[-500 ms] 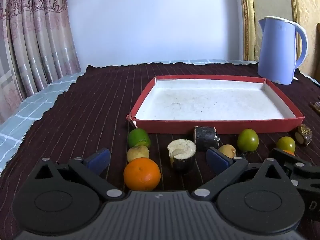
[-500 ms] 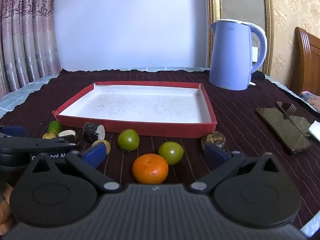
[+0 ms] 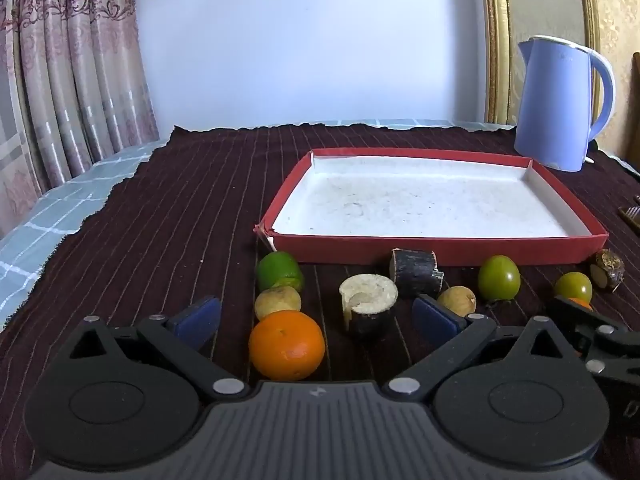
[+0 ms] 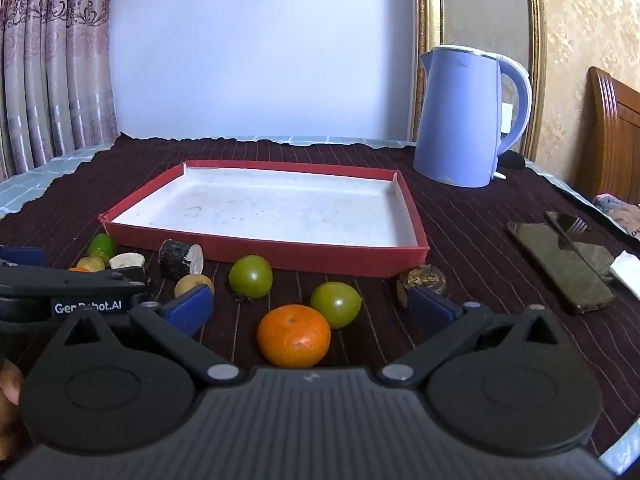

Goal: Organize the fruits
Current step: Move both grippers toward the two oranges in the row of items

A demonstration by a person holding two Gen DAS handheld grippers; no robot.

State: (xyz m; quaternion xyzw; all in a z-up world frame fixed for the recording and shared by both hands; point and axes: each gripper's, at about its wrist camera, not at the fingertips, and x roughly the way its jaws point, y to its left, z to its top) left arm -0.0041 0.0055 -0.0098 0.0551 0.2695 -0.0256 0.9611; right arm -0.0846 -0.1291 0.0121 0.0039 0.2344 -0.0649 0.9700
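In the left wrist view my left gripper [image 3: 317, 315] stands open over the dark cloth, with an orange [image 3: 286, 344] lying untouched between its blue pads. Just beyond lie a lime [image 3: 279, 271], a small yellow fruit [image 3: 277, 302] and two dark cane pieces [image 3: 368, 306]. In the right wrist view my right gripper [image 4: 312, 307] is open too. A second orange [image 4: 294, 336] and a green fruit [image 4: 336, 304] sit between its fingers, and another green fruit [image 4: 251, 276] lies further off. Behind the row of fruit stands the empty red tray [image 4: 280, 254].
A blue kettle [image 4: 464, 116] stands behind the tray on the right. Two dark phones [image 4: 560, 260] lie at the right of the cloth. A brown cut piece [image 4: 424, 280] sits by the tray's near right corner. The left gripper [image 4: 72, 284] shows at the left edge.
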